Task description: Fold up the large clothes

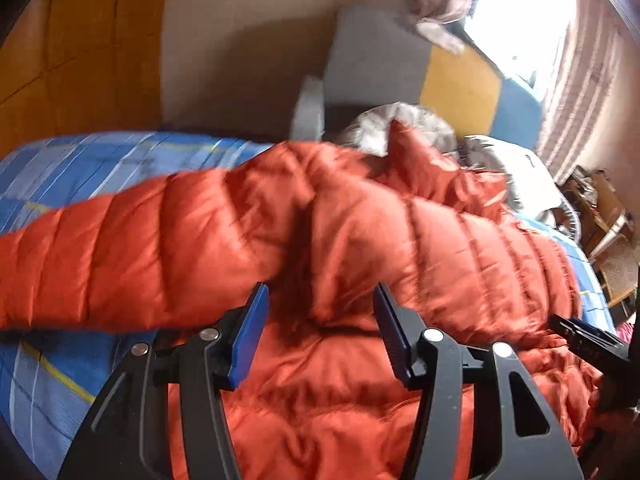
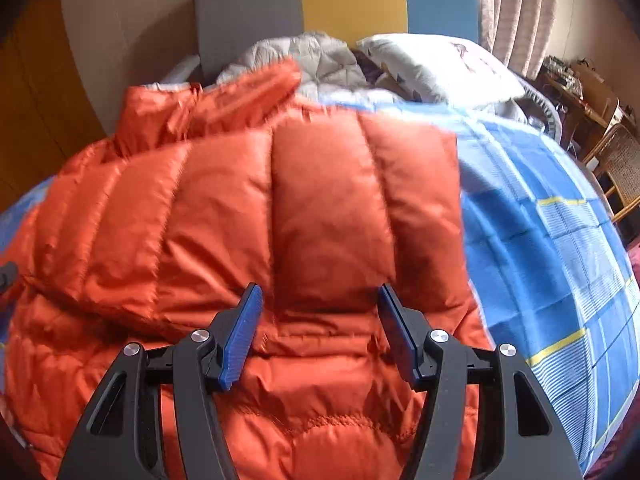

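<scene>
With the sleeves folded in over its body, the orange jacket (image 1: 360, 240) lies across the bed (image 2: 540, 240); left gripper (image 1: 320, 304) and right gripper (image 2: 318, 304) hover above it, jaws apart, empty.

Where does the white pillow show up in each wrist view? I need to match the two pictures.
Left wrist view: the white pillow lies upper right, behind the orange puffer jacket, below the window.
Right wrist view: the white pillow lies upper centre-right, at the head of the bed, beyond the jacket.
Shared landmark: the grey, yellow and blue headboard behind the pillow.
</scene>
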